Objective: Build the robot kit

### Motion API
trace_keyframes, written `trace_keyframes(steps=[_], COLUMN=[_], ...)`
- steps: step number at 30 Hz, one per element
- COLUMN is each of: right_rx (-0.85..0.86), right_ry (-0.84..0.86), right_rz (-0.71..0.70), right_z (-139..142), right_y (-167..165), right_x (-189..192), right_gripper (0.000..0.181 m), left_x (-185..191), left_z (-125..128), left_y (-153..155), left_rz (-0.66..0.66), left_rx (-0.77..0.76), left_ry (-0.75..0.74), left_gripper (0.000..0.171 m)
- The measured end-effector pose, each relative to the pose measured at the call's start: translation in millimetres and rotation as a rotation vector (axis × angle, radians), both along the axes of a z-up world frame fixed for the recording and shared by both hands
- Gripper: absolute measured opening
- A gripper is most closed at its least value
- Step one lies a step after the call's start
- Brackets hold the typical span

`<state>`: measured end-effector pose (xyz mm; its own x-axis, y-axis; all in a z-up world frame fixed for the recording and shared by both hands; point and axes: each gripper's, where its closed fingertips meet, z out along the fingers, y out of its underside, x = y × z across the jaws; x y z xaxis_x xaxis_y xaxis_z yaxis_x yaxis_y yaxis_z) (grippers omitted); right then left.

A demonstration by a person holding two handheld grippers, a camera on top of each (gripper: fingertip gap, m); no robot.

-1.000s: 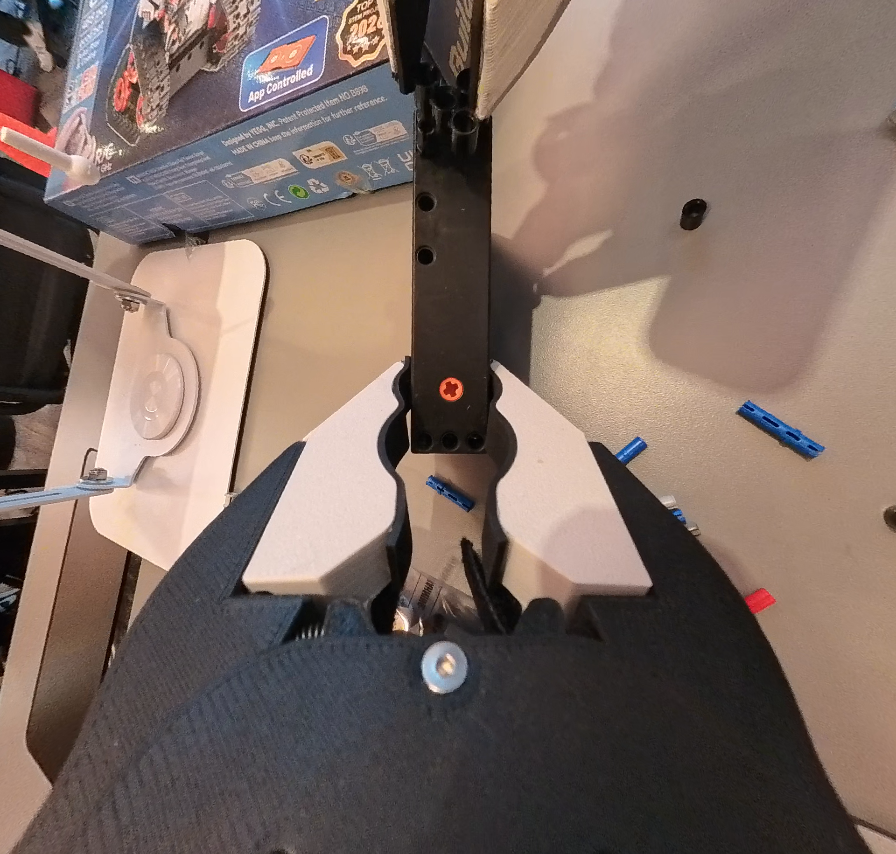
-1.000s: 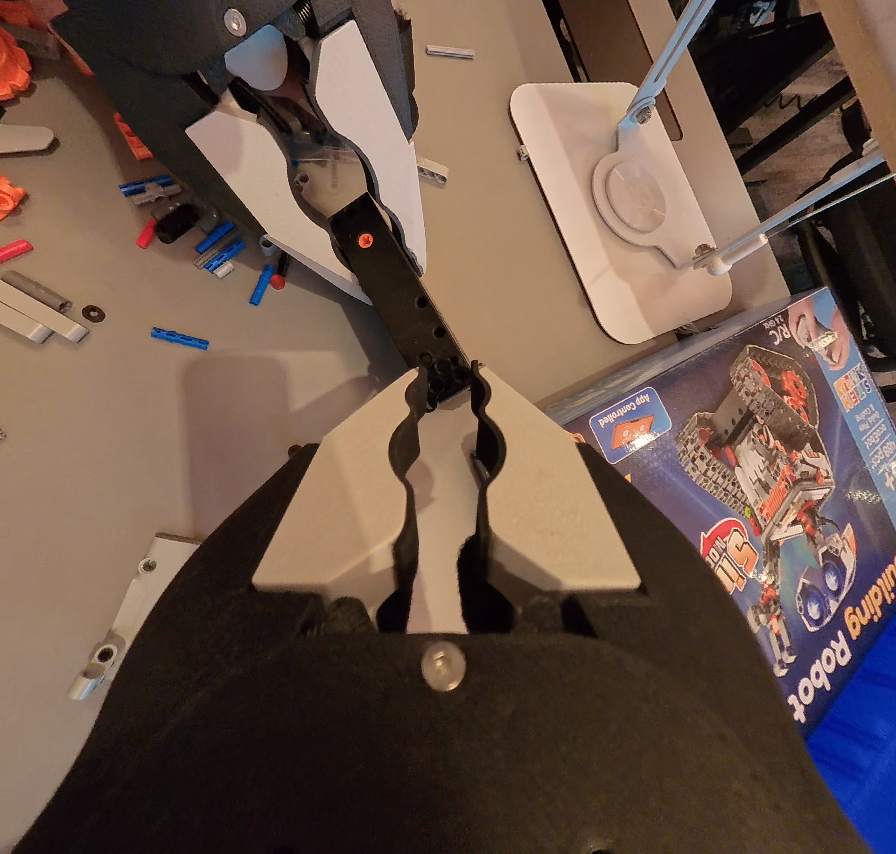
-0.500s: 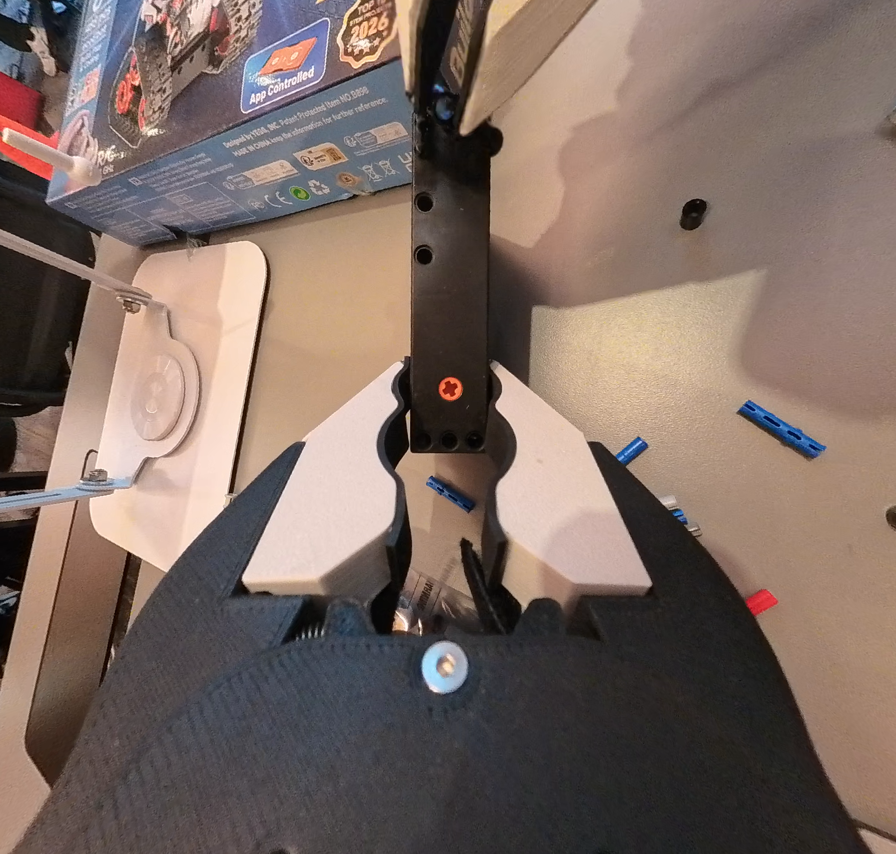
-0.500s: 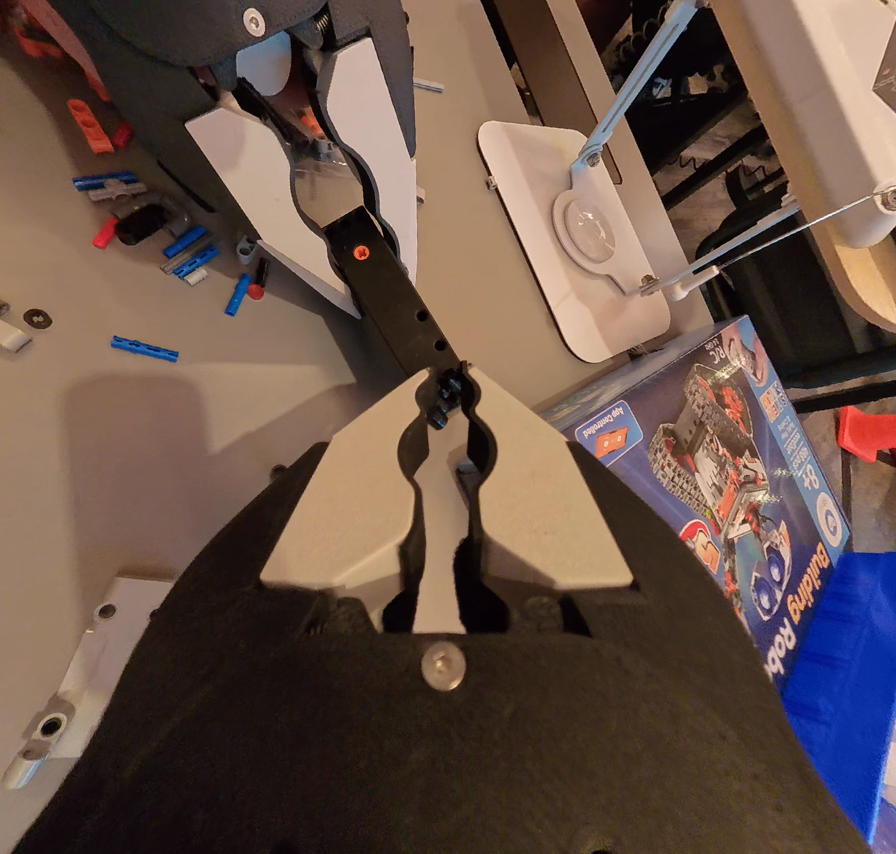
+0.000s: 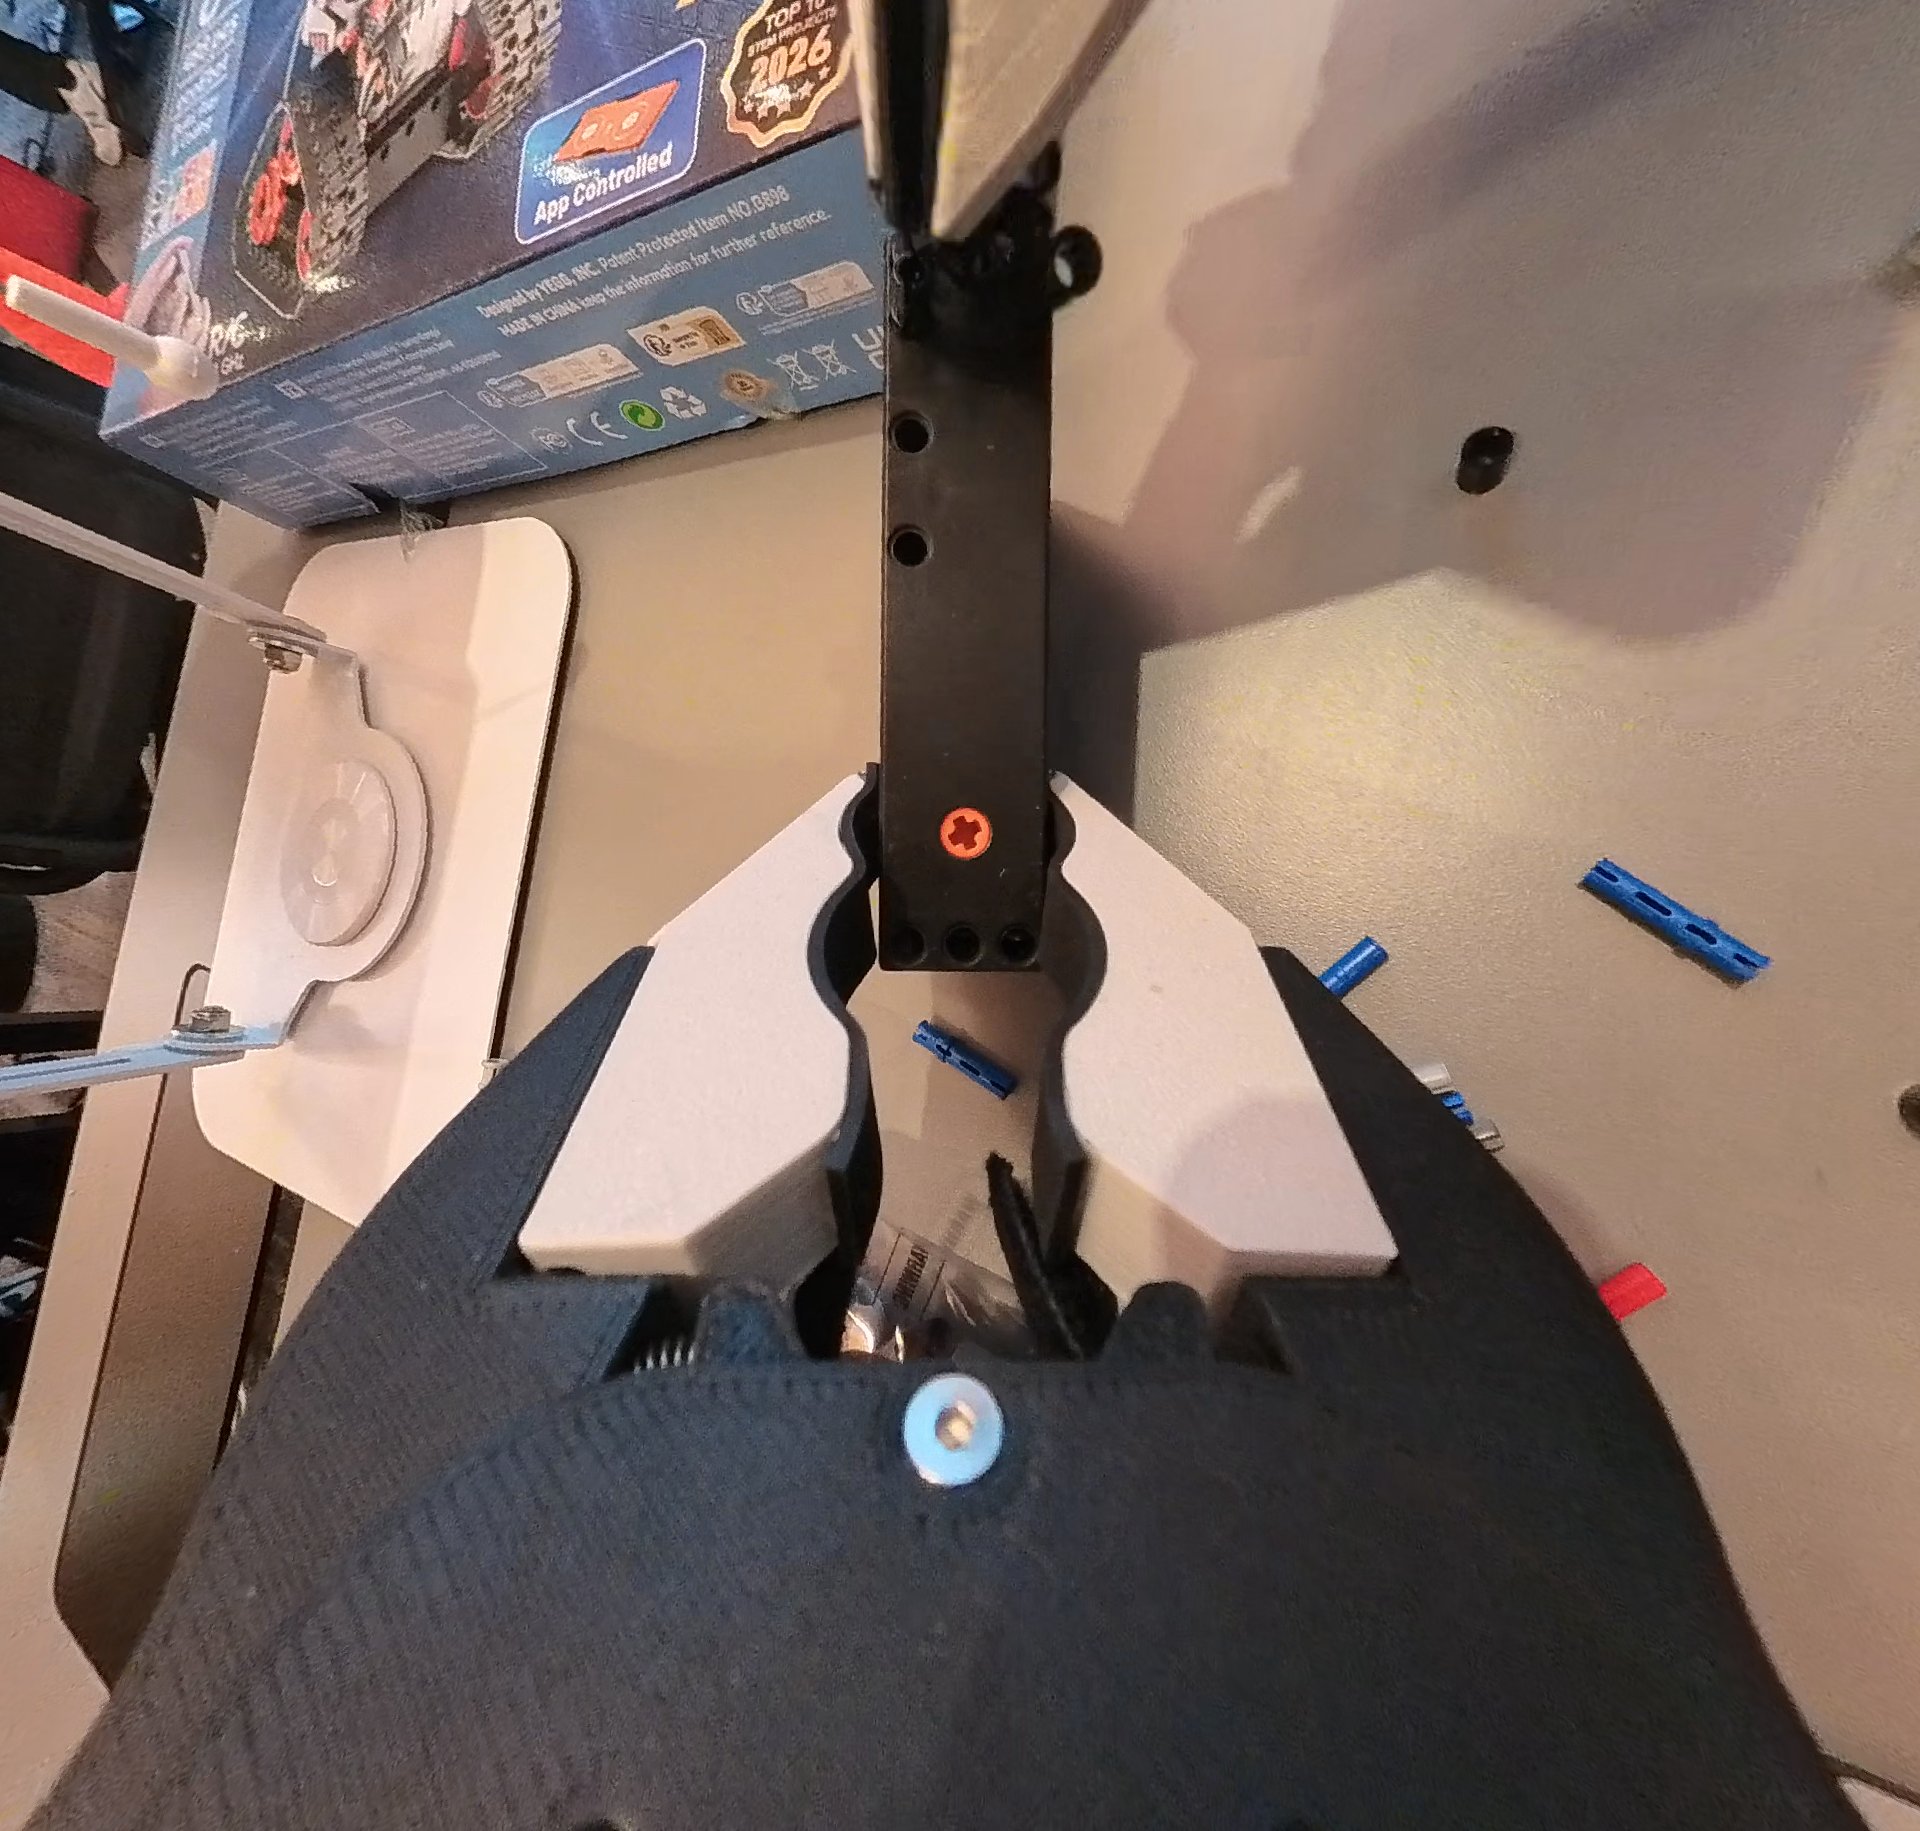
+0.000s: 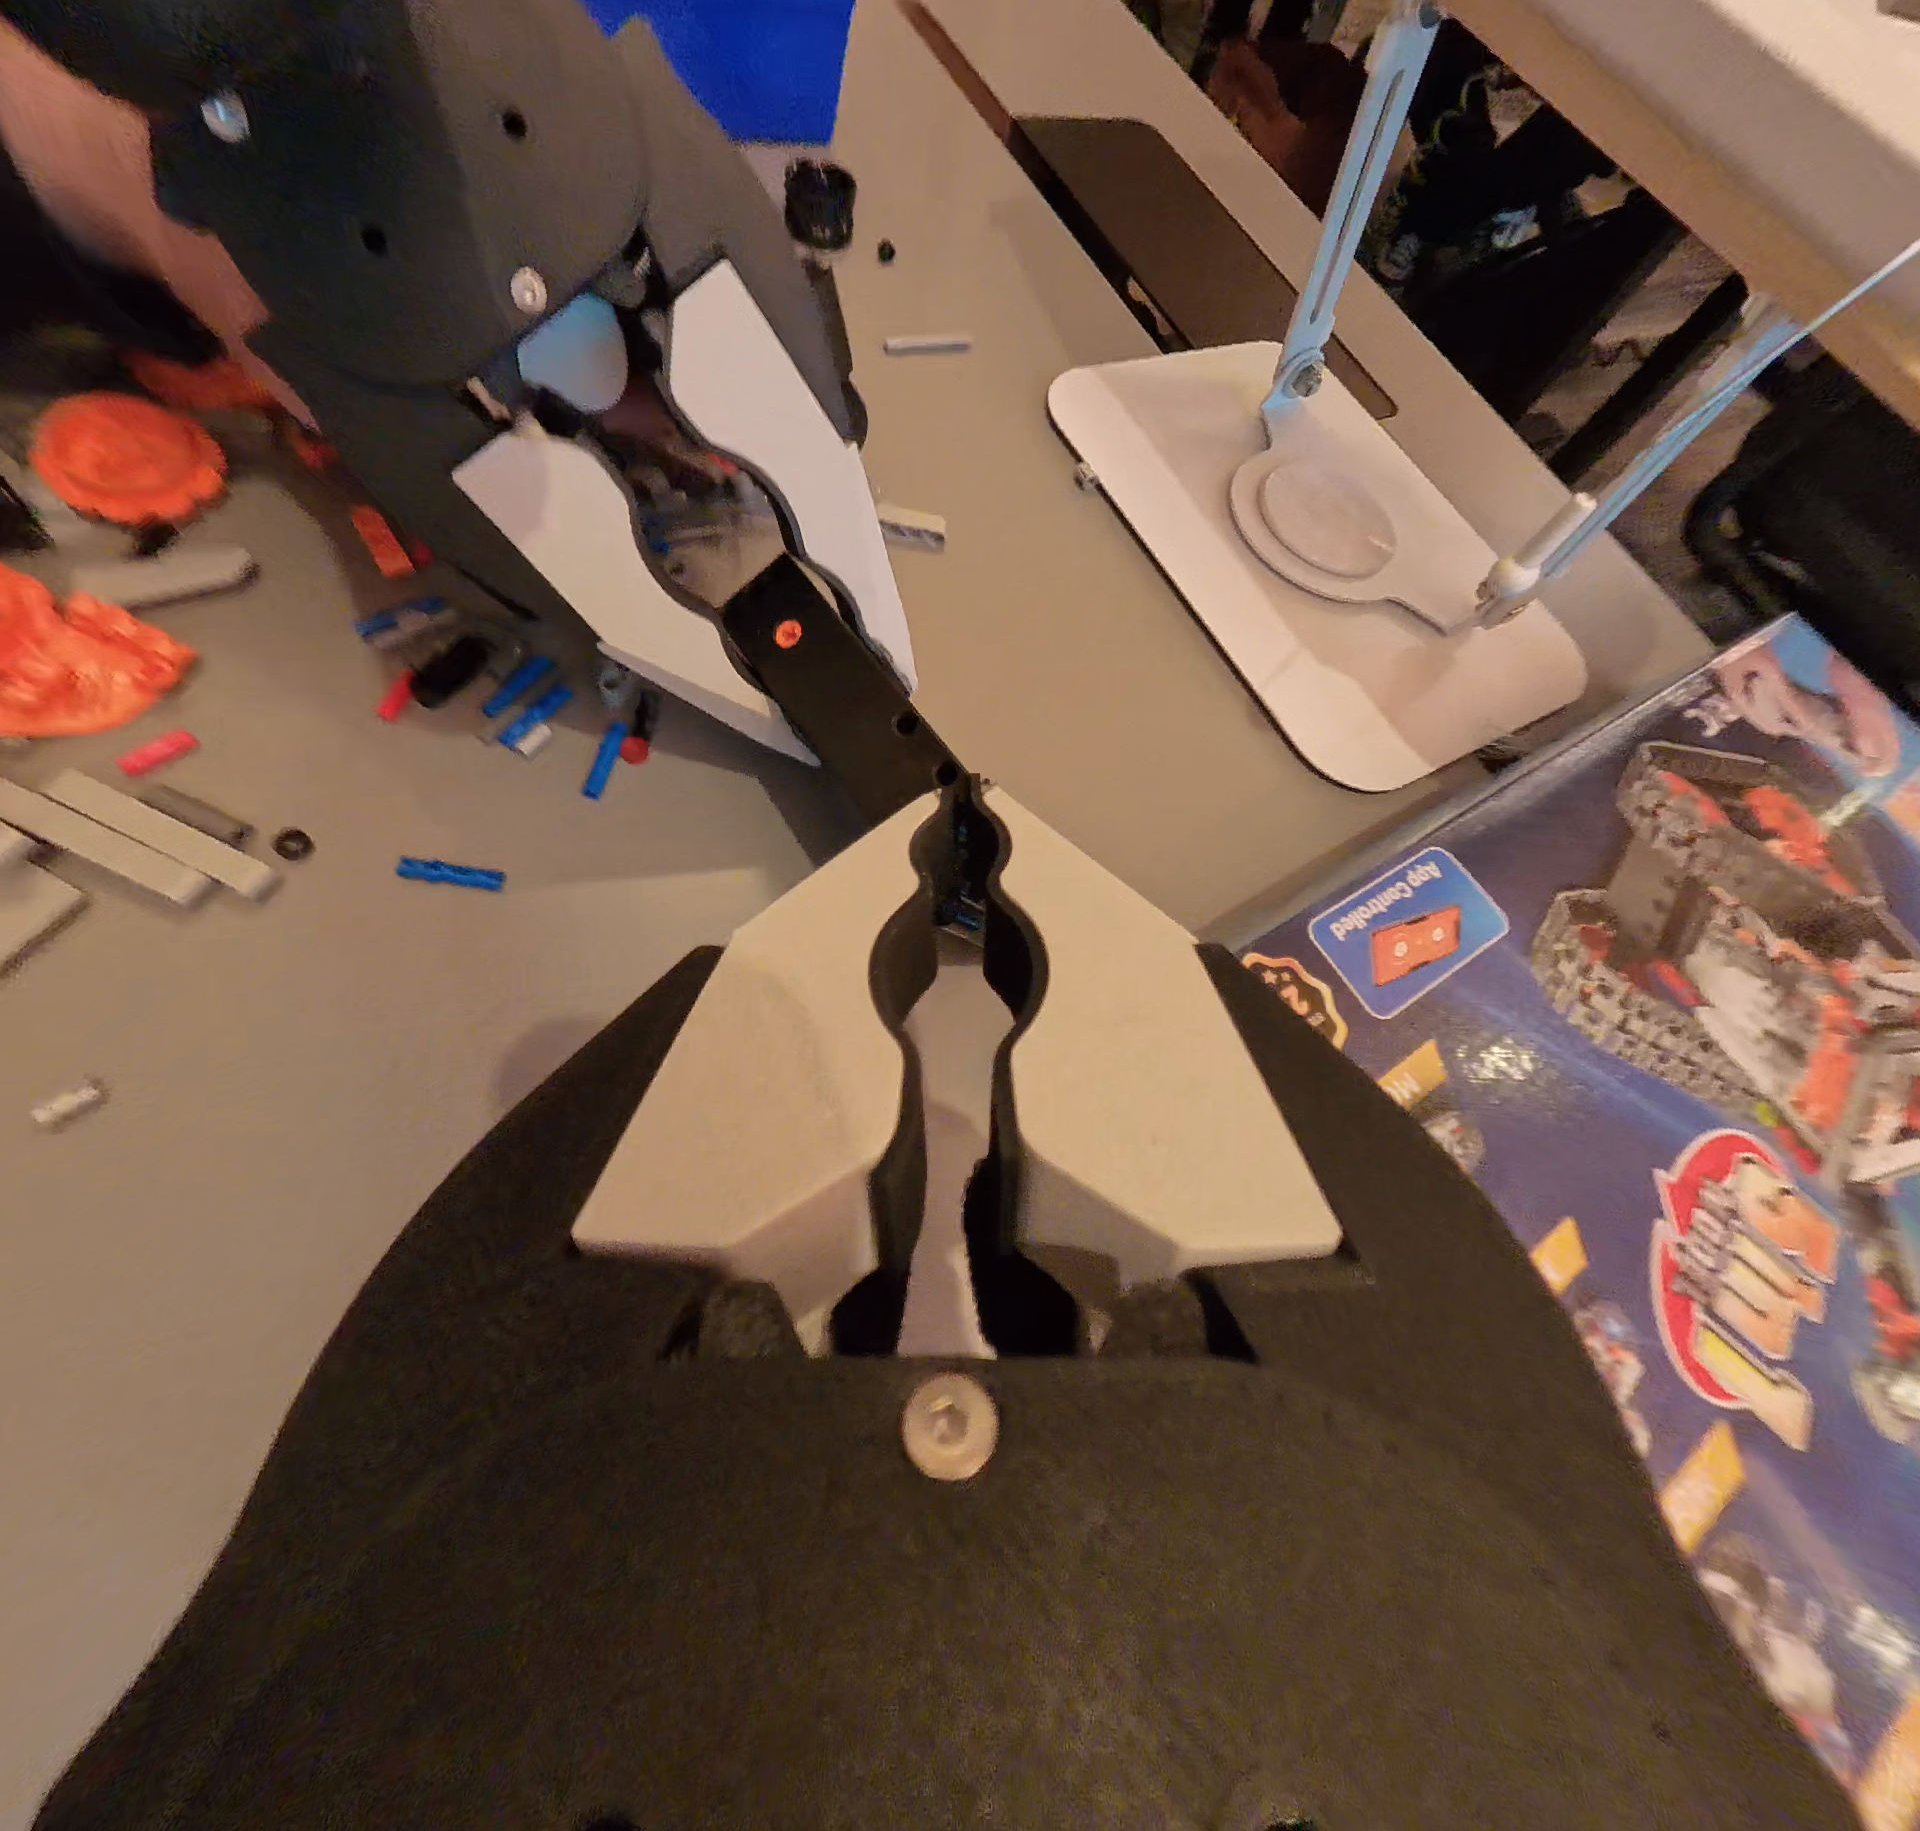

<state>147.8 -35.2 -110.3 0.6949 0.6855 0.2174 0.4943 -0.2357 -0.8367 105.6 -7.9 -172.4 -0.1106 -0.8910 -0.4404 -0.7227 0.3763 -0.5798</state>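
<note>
My left gripper (image 5: 961, 794) is shut on the near end of a long black block (image 5: 961, 638) with side holes and an orange cross socket (image 5: 965, 833), and holds it above the table. My right gripper (image 6: 961, 805) is shut on a small black connector piece (image 6: 958, 862) pressed against the block's far end (image 6: 831, 685). In the left wrist view that piece (image 5: 997, 264) sits at the block's top end, under the right gripper's fingers (image 5: 997, 46). The left gripper also shows in the right wrist view (image 6: 727, 576).
A blue toy box (image 5: 499, 171) lies at the table edge, also in the right wrist view (image 6: 1662, 1054). Beside it stands a white lamp base (image 5: 395, 825). Loose blue pins (image 5: 1673, 919), a red pin (image 5: 1631, 1293), orange parts (image 6: 125, 456) and grey beams (image 6: 135, 836) lie scattered on the grey table. My hands' fingertips stand some 8 centimetres from each other. The red pin (image 5: 1631, 1293) is about 12 centimetres from my left fingertips and 15 centimetres from my right. It turns up in the right wrist view (image 6: 392, 703) as well.
My right gripper has swung and twisted around the block's far end, turning the small black piece with it. My left gripper and the block have stayed still.
</note>
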Motion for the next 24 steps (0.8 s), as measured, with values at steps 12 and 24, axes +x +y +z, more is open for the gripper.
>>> trace_keyframes(steps=[12, 24], right_rx=[-0.093, -0.105], right_ry=[0.243, 0.311], right_rz=[-0.003, -0.020], right_z=[1.4, 0.9], right_y=[4.9, 9.0], right_x=[4.2, 3.5], right_gripper=[0.000, 0.000], left_x=[0.2, 0.7], left_z=[0.3, 0.4], left_y=[0.0, -0.7], left_rz=[0.003, 0.001], left_rx=[-0.005, -0.005], left_ry=[-0.003, -0.004], left_gripper=[0.026, 0.026])
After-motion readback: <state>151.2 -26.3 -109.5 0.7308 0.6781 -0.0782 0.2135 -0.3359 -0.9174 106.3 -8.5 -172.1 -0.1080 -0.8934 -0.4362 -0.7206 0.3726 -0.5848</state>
